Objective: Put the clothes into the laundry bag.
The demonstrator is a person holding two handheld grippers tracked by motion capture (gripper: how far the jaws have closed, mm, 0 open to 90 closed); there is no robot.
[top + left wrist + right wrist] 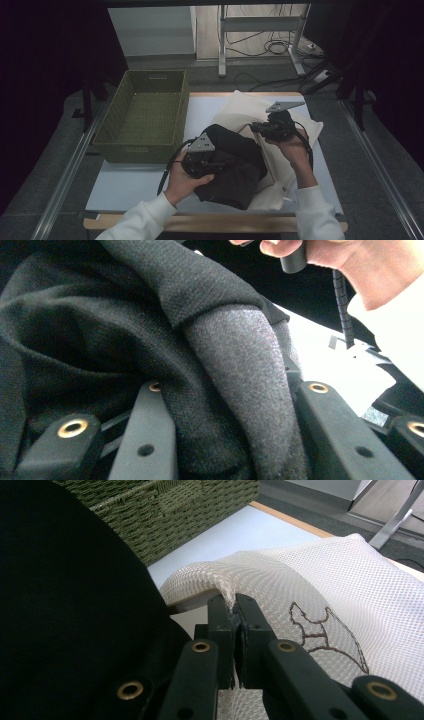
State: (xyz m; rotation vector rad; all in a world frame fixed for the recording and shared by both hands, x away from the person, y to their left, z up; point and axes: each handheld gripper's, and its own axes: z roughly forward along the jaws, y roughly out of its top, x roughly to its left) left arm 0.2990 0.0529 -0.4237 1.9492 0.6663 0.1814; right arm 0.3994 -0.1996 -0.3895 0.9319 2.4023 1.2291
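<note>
A black garment (pixel 235 165) lies bunched on a white mesh bag (pixel 300 130) in the middle of the table. My left gripper (pixel 214 164) comes in from the garment's left side. In the left gripper view, a thick fold of the black garment (pixel 125 330) fills the gap between the jaws of the left gripper (pixel 232 390), which is shut on it. My right gripper (pixel 260 129) is at the bag's mouth. In the right gripper view, the right gripper (pixel 234 605) is shut on the raised edge of the mesh bag (pixel 310 580), with the black garment (pixel 65 605) just to its left.
A green woven basket (pixel 145 112) stands at the back left of the white table (pixel 130 185), close to the garment. The basket wall (pixel 165 510) rises just past the bag's edge. Dark curtains flank the table, and metal frame legs and cables lie behind it.
</note>
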